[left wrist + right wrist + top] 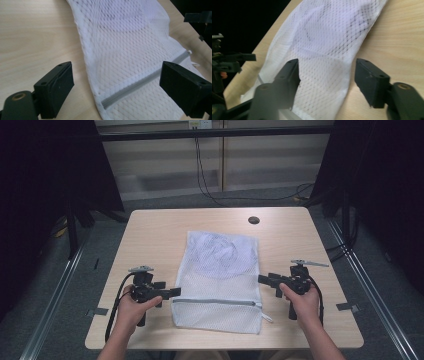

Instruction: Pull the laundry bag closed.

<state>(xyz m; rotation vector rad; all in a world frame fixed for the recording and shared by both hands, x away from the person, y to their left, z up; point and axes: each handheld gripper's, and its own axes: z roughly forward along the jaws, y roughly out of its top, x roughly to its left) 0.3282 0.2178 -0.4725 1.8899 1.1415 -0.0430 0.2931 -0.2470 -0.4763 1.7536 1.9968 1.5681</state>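
A white mesh laundry bag (220, 280) lies flat in the middle of the table, with a pale garment (222, 252) showing through its far half. A grey zipper (215, 302) runs across its near end. My left gripper (172, 292) is at the bag's left edge, open. In the left gripper view, my left gripper (116, 85) has its jaws wide to either side of the bag's edge and zipper (140, 83), not pressing on them. My right gripper (264, 280) is at the bag's right edge. In the right gripper view, my right gripper (327, 77) is open over the mesh (324, 50).
The wooden table (150, 235) has a round cable hole (253, 220) at the back right. Bare wood lies left and right of the bag. Black curtains hang on both sides, and cables (210, 190) run down the wall and across the floor behind the table.
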